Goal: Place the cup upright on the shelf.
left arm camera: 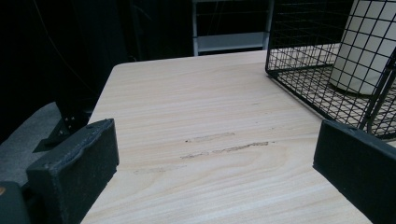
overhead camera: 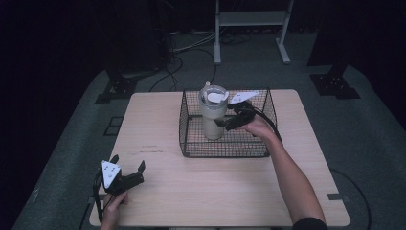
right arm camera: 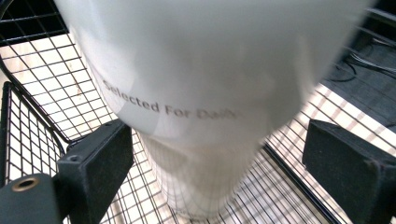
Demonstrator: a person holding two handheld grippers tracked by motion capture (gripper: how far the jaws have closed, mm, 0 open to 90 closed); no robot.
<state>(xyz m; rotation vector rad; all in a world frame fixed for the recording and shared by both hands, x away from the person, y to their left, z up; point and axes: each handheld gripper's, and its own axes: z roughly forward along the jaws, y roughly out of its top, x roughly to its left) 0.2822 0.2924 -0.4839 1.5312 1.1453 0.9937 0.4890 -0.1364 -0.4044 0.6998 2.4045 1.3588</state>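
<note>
A cream tumbler (overhead camera: 212, 117) with a lid stands inside a black wire basket (overhead camera: 184, 120) at the middle back of the table. My right gripper (overhead camera: 225, 122) reaches into the basket from the right, level with the tumbler's side. In the right gripper view the tumbler (right arm camera: 201, 84) is blurred and close, printed "Selected For Daily". It sits between the wide-apart jaws of the open right gripper (right arm camera: 219, 149), and neither pad visibly touches it. My left gripper (overhead camera: 128, 162) rests at the table's front left, open and empty. Its view looks across bare wood past the jaws (left arm camera: 217, 140) to the basket (left arm camera: 289, 79) and tumbler (left arm camera: 364, 46).
The light wooden table (overhead camera: 215, 191) has bare wood in front of and to the left of the basket. Beyond the table, on the dark floor, are a white metal frame (overhead camera: 249, 19), loose cables (overhead camera: 191, 48) and black stand bases (overhead camera: 335, 86).
</note>
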